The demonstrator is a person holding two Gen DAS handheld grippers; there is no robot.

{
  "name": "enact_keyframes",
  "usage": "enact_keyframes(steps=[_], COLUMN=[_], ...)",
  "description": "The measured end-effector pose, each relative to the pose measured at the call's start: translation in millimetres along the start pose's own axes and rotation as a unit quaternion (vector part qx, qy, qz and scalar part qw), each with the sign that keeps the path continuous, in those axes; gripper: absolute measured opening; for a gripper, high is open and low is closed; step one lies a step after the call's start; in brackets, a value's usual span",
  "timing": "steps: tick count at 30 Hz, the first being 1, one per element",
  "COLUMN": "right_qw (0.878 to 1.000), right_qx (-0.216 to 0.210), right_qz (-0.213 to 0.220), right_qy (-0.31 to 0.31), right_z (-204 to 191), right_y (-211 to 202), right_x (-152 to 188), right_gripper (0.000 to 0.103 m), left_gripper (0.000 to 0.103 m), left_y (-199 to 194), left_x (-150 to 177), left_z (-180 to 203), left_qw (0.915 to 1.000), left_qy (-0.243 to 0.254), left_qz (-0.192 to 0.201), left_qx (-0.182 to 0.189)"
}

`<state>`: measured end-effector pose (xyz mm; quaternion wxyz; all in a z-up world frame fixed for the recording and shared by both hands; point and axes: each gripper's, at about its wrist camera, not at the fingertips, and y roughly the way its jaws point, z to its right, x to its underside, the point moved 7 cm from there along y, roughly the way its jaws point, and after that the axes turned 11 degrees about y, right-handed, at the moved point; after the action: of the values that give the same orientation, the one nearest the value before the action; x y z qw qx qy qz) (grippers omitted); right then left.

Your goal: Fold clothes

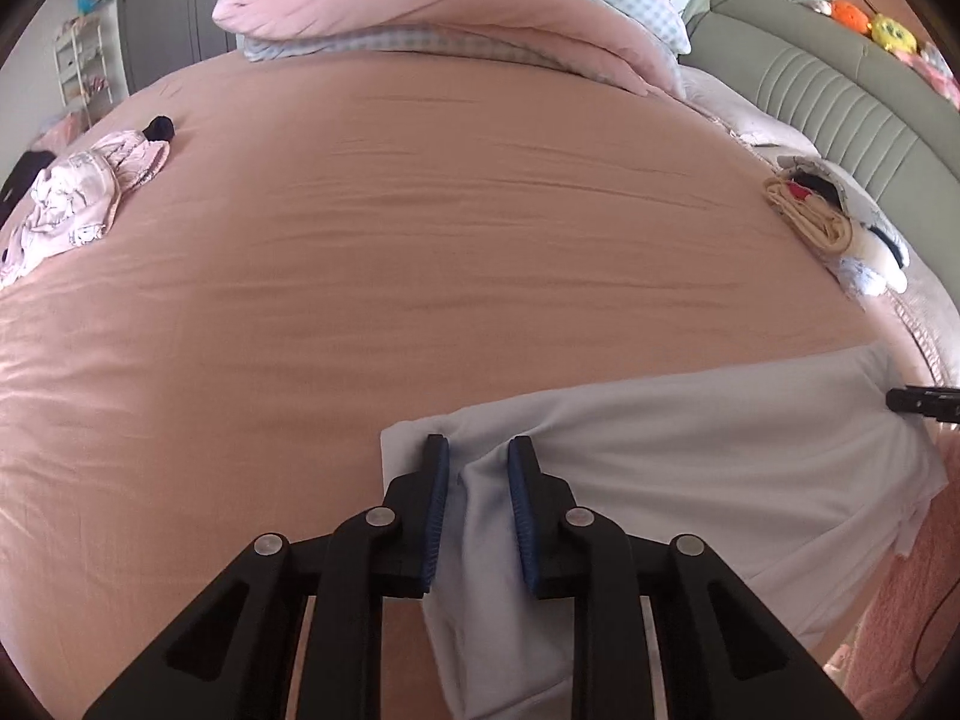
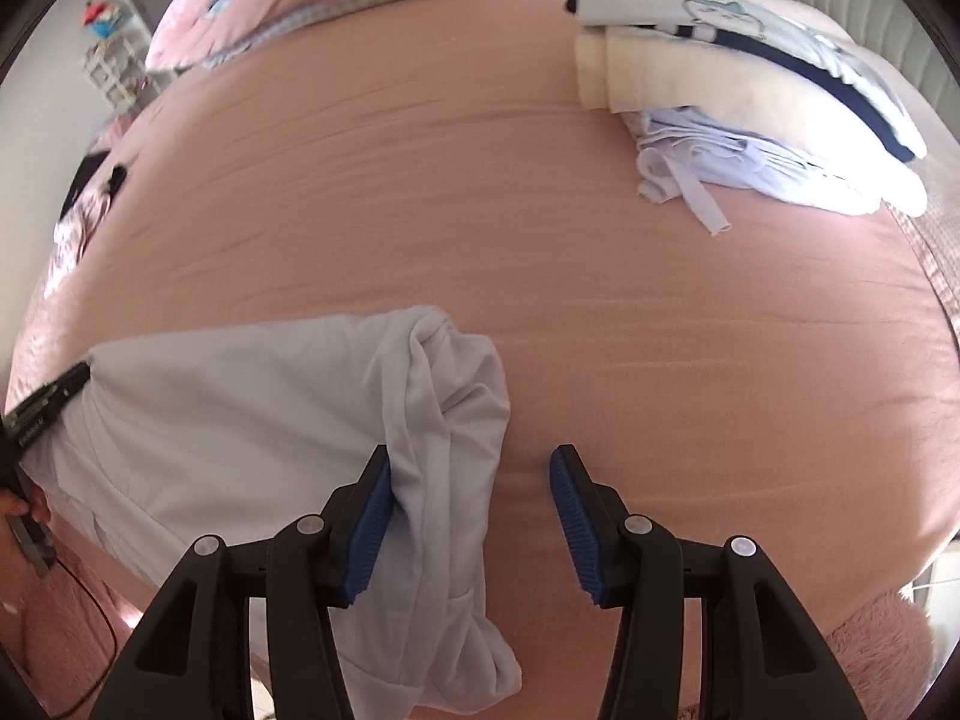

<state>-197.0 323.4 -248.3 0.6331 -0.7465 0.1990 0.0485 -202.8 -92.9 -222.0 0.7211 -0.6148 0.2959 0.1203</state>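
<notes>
Where closest to the lens, pinched in the narrow jaws of the left gripper (image 1: pixel 477 450): a fold of the pale blue garment (image 1: pixel 690 450), spread on the near edge of the pink bed (image 1: pixel 420 240). Set wide on the right gripper (image 2: pixel 471 456), jaws with one pad against the garment's bunched end, the other over bare sheet. Farther back, folded clothes (image 2: pixel 750 120), crumpled pink clothes (image 1: pixel 78 204), a rolled quilt (image 1: pixel 450 6).

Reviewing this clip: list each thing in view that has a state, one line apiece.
White garment: spread on the sheet, one end bunched.
Left gripper: narrow gap, a fold of the garment between its pads.
Right gripper: open, over the bunched end; only one pad meets cloth.
Pink clothes: crumpled, unfolded.
Stacked clothes: folded, piled.
Quilt: folded at the bed's far end.
</notes>
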Motion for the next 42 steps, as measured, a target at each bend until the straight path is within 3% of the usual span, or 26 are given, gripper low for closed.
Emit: enact_keyframes(steps=[2,3,7,10,13,16,20,23,25,28,30,32,36,39,42], right_qw=[1.0,1.0,0.999,0.998,0.996,0.992,0.995,0.991,0.988,0.981,0.974,0.975,0.981,0.983,0.978], right_qx=[0.006,0.009,-0.004,0.011,0.056,0.095,0.021,0.031,0.038,0.073,0.108,0.115,0.093,0.07,0.102], right_qz=[0.013,0.019,0.038,0.026,0.017,0.036,0.031,0.018,0.01,0.016,0.028,0.031,0.045,0.037,0.025], right_qy=[0.003,0.004,-0.013,-0.047,-0.072,-0.075,-0.091,-0.127,-0.15,-0.18,-0.199,-0.19,-0.167,-0.163,-0.181], right_z=[0,1,-9,-30,-33,-25,-46,-50,-53,-44,-35,-29,-32,-41,-41], right_y=[-8,-11,-22,-9,3,-7,-31,-25,-21,-18,-16,-16,-27,-31,-40], right_x=[-4,-7,-12,-4,3,7,36,44,49,48,43,36,36,50,72], right_gripper=[0.051,0.051,0.053,0.053,0.053,0.053,0.053,0.053,0.054,0.057,0.064,0.064,0.064,0.064,0.064], left_gripper=[0.019,0.019,0.019,0.019,0.019,0.019,0.019,0.019,0.019,0.02,0.027,0.031,0.031,0.031,0.031], left_y=[-18,-28,-43,-48,-62,-74,-58,-44,-50,-60,-65,-70,-85,-86,-74], left_x=[-1,3,35,51,46,41,34,46,50,58,61,57,39,30,31], left_z=[9,12,18,23,25,26,59,70,67,47,28,14,24,41,59], left_qw=[0.9985,0.9981,1.0,0.9997,0.9994,0.9996,0.999,0.9978,0.9974,0.994,0.9914,0.9952,0.9986,0.9996,0.9988], left_qy=[-0.021,-0.021,-0.001,0.01,0.015,0.008,0.044,0.052,0.046,0.05,0.036,-0.016,-0.019,0.002,0.043], left_qz=[0.028,0.036,-0.001,-0.02,-0.013,0.013,0.011,-0.042,-0.055,-0.082,-0.092,-0.073,-0.012,0.012,-0.009], left_qx=[0.043,0.045,0.003,-0.011,-0.027,-0.024,0.002,0.005,0.005,-0.051,-0.087,-0.063,-0.047,-0.027,-0.024])
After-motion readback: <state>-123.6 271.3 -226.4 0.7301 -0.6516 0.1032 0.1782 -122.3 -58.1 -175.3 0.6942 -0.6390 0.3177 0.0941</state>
